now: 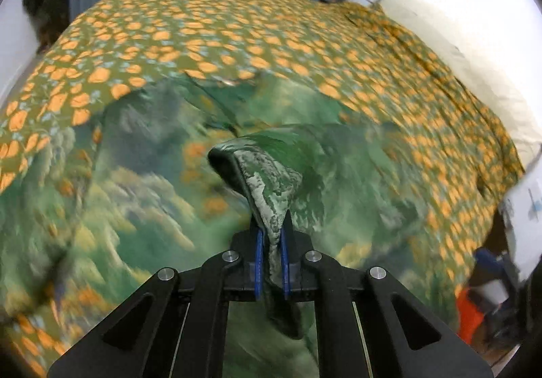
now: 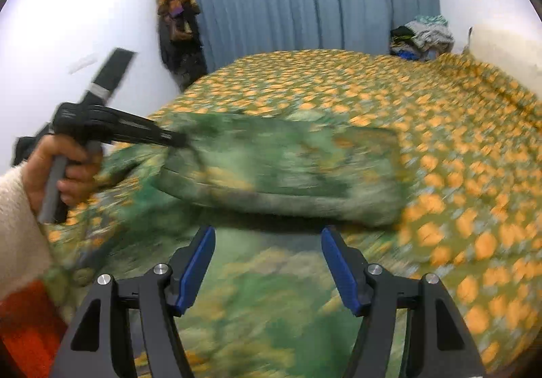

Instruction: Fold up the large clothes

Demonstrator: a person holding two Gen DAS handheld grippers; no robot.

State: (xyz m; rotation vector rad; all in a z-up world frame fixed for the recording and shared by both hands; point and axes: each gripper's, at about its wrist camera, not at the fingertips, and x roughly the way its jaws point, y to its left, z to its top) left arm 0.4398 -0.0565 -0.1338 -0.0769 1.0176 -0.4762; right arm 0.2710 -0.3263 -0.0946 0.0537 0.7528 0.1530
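Green patterned garment (image 1: 271, 188) getting folded on the bed (image 1: 203, 39).
Left gripper (image 1: 271, 235) fingers pinched tight on a fabric fold; right gripper (image 2: 267, 235) fingers spread wide, holding nothing, garment just ahead.

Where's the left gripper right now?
In the right wrist view, the left gripper is at the left, clamping the near-left edge of the green garment above the orange-flowered bedspread.

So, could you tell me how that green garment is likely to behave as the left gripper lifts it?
Probably floppy: the green garment drapes limply from the shut left gripper. It likely sags and slides across the bedspread rather than holding shape. The open right gripper may need to support it.
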